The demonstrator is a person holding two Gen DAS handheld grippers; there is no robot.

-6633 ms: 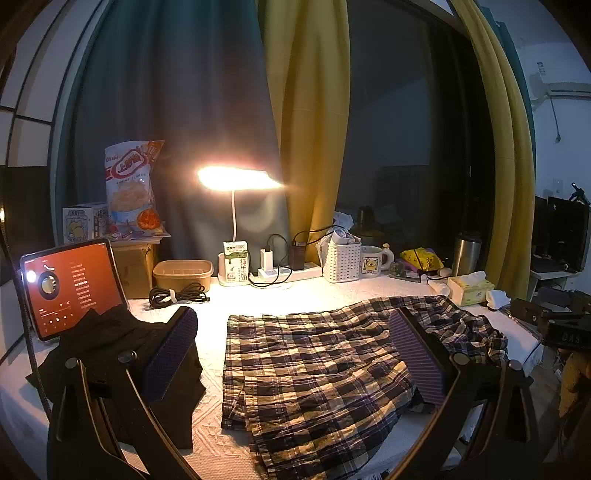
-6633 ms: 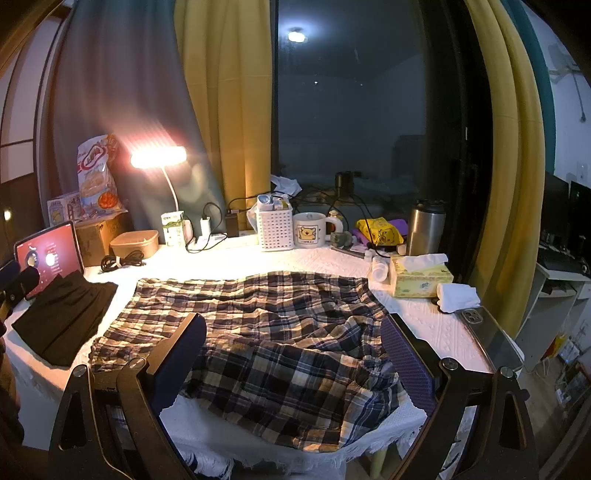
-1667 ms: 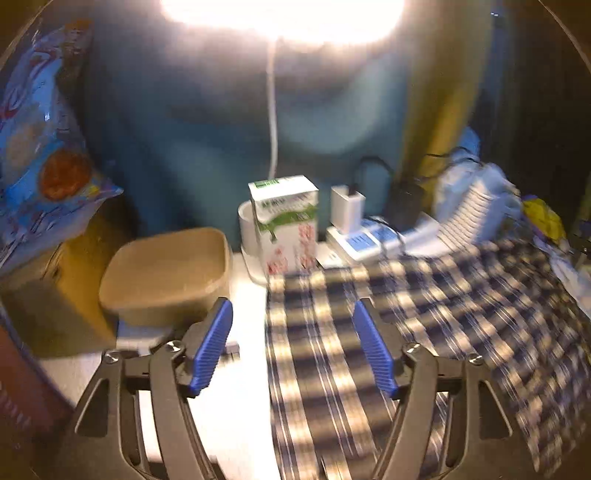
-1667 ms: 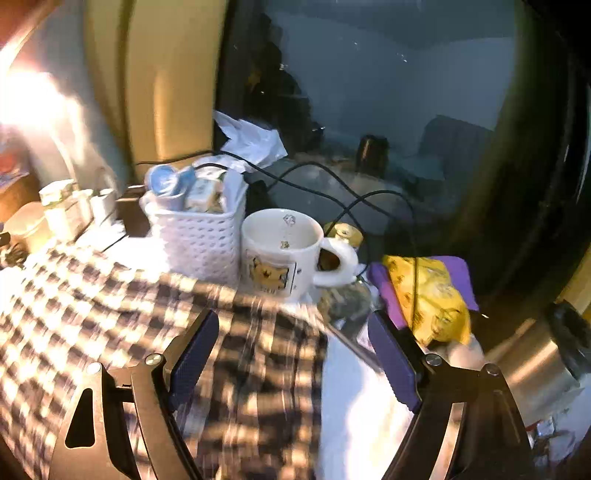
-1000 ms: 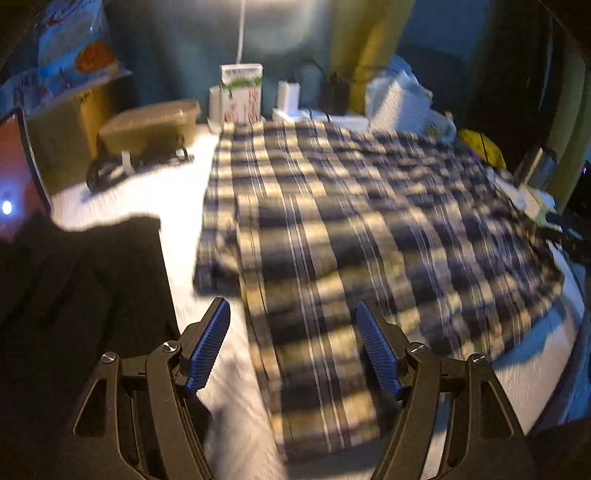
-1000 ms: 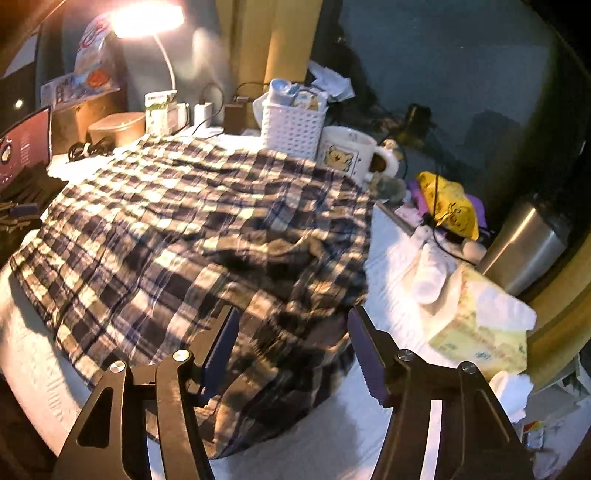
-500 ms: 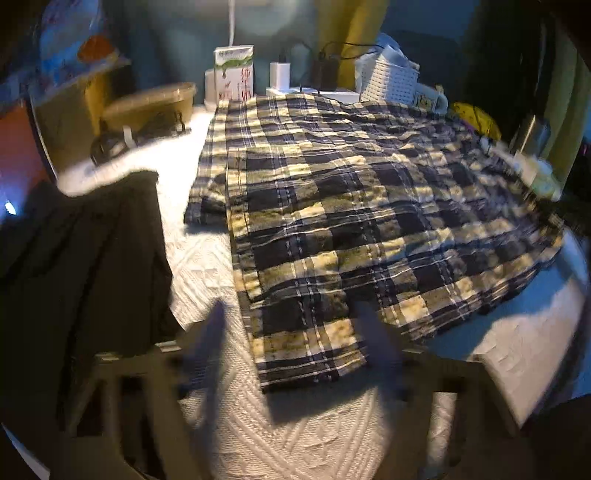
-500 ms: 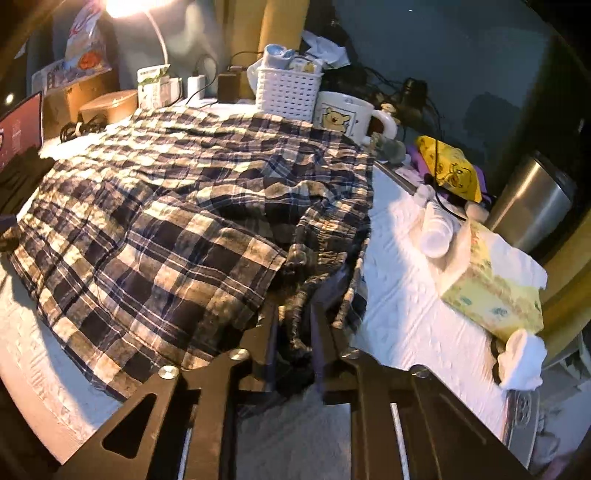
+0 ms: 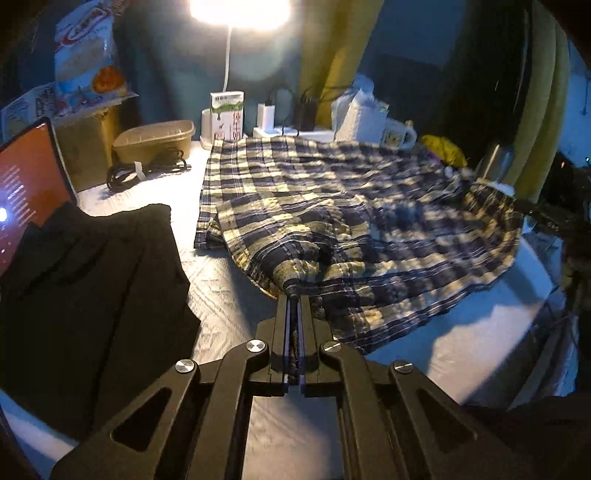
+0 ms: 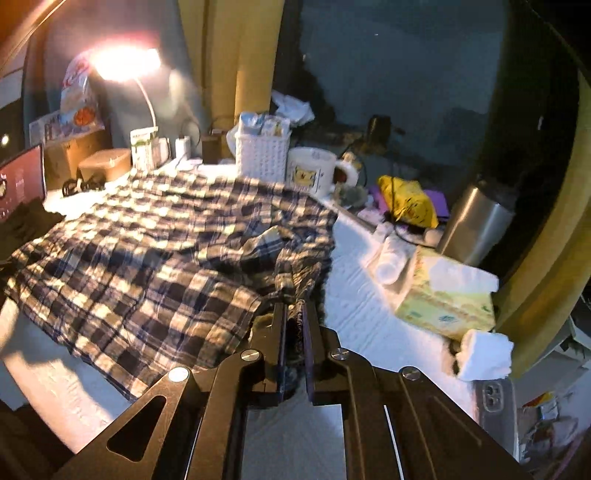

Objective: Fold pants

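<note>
With both near corners of the plaid pants pinched, I'm set up for a lengthwise fold away from me, which is why each grip sits right at the near edge.

Left wrist view: my left gripper (image 9: pixel 294 295) has its jaws together, clamped on a bunched bit of the plaid pants (image 9: pixel 354 206) at the near left corner. Jaws have just been closing, and cloth is clearly between them. Fabric peaks up into the pads, so that corner looks lifted off the white tablecloth (image 9: pixel 229 295), likely to carry it over the rest. Pants lie spread across the middle of the table, the far edge near the milk carton (image 9: pixel 226 115) and the white basket (image 9: pixel 360 118). A black garment (image 9: pixel 92 295) sits just beside them on the left, apart from the plaid. Desk lamp (image 9: pixel 238 11) glares from behind.

Right wrist view: my right gripper (image 10: pixel 294 306) is also clamped, its jaws pressed on a dark, gathered fold at the near right end of the pants (image 10: pixel 147 258). That end looks like the waistband, rumpled and ruched, though I can't be sure. Tissue box (image 10: pixel 447 295) and steel flask (image 10: pixel 476 225) stand off to the right, clear of the cloth; mug (image 10: pixel 314 171) is just past the far edge.

Look of the cloth: thin navy-and-cream check, crinkled, one layer already lapped over another, near edge sagging between my two grips.
</note>
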